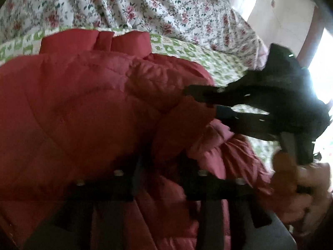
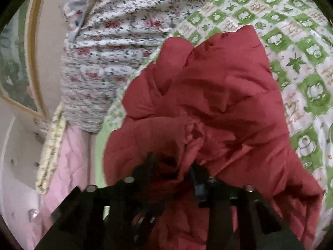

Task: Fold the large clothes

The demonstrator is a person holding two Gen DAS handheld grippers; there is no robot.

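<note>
On the green-checked sheet, one red jacket; right tongs pinch it, left tongs spread.

Red puffer jacket is bunched up on the green-and-white checked quilt, with a floral sheet heaped behind it. The right gripper has its jaws pinched on a fold of the jacket. Pink fabric sits lower left.
</note>
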